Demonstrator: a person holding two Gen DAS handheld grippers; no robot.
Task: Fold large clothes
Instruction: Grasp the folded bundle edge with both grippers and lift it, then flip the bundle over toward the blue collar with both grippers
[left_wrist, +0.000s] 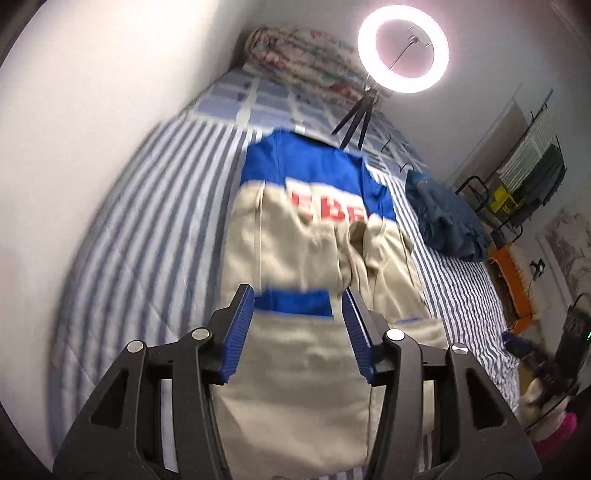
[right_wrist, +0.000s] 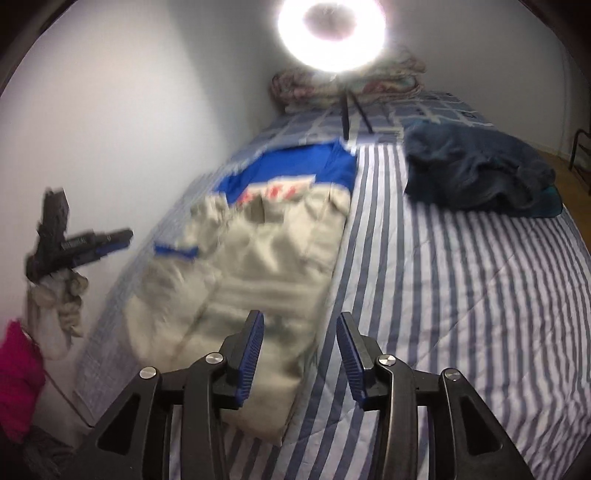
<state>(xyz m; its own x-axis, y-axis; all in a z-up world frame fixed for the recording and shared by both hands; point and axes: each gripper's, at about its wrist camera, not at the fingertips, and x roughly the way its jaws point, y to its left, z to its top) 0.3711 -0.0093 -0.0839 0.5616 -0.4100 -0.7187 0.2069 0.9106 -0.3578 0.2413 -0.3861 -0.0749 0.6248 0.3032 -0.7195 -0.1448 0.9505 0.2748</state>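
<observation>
Black plastic arms with shiny round screws carry the left gripper (left_wrist: 297, 299), and its two blue ribbed pads (left_wrist: 240, 332) stand partly apart with nothing pinched between them. Under it lies the jacket (left_wrist: 295, 243), soft tan cloth with a bright blue top part, a blue band and red letters. It lies long and narrow on the striped bedsheet (left_wrist: 147, 221), with bumpy folds down the middle.

From the right wrist camera, the right gripper (right_wrist: 299, 321) looks the same, jaws partly apart and empty, just above the jacket's near edge. Farther back sits a dark blue crumpled garment (right_wrist: 476, 173), a round glowing ring light (right_wrist: 330, 33) on thin black legs, and a rolled flowery blanket (right_wrist: 317, 88).
</observation>
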